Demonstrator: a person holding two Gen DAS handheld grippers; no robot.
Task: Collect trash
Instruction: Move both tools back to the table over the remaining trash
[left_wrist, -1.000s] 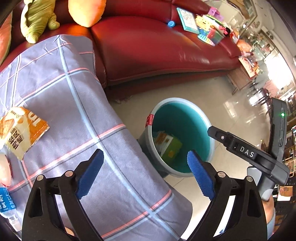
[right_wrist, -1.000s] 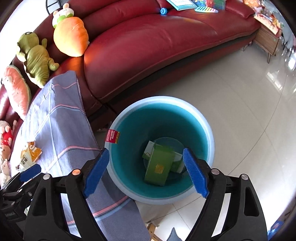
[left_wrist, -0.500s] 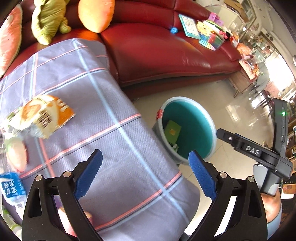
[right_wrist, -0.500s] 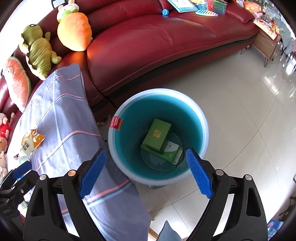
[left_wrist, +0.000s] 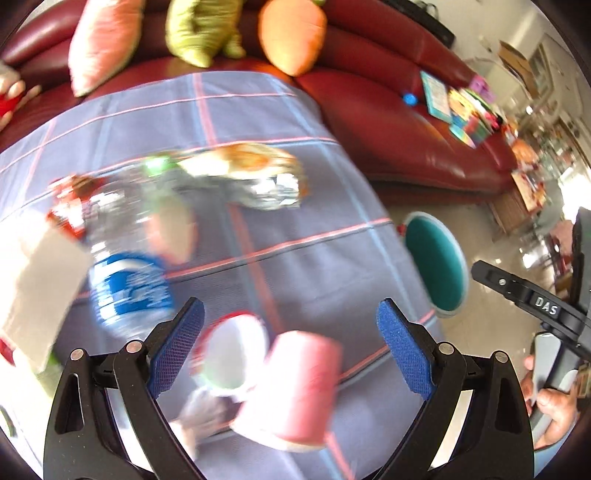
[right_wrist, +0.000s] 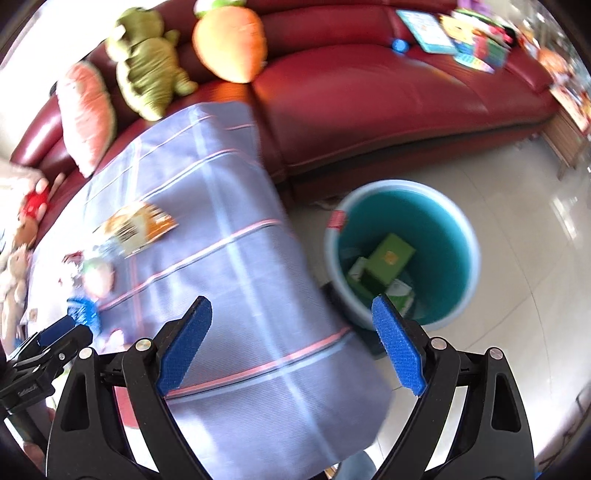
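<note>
Trash lies blurred on the checked tablecloth (left_wrist: 295, 258): a pink cup (left_wrist: 303, 387), a red-rimmed white cup (left_wrist: 231, 354), a blue-label bottle (left_wrist: 129, 288) and an orange snack bag (left_wrist: 251, 177). My left gripper (left_wrist: 288, 314) hangs open just above the two cups, with nothing gripped. My right gripper (right_wrist: 291, 306) is open and empty over the cloth's near corner. To its right, the teal bin (right_wrist: 402, 184) stands on the floor holding green boxes (right_wrist: 391, 254). In the right wrist view, the snack bag (right_wrist: 136, 225) and bottle (right_wrist: 83, 308) lie further left.
A red leather sofa (right_wrist: 369, 92) runs behind the table and bin, with a carrot plush (right_wrist: 229, 40), a green plush (right_wrist: 147, 59), a watermelon cushion (right_wrist: 86, 110) and books (right_wrist: 424, 26). Pale floor tiles (right_wrist: 517, 314) surround the bin. A hand (left_wrist: 550, 402) holds the right tool.
Both grippers swung left, away from the bin and over the table. The bin slid to the right in both views, and the cups, bottle and bag came under the left gripper.
</note>
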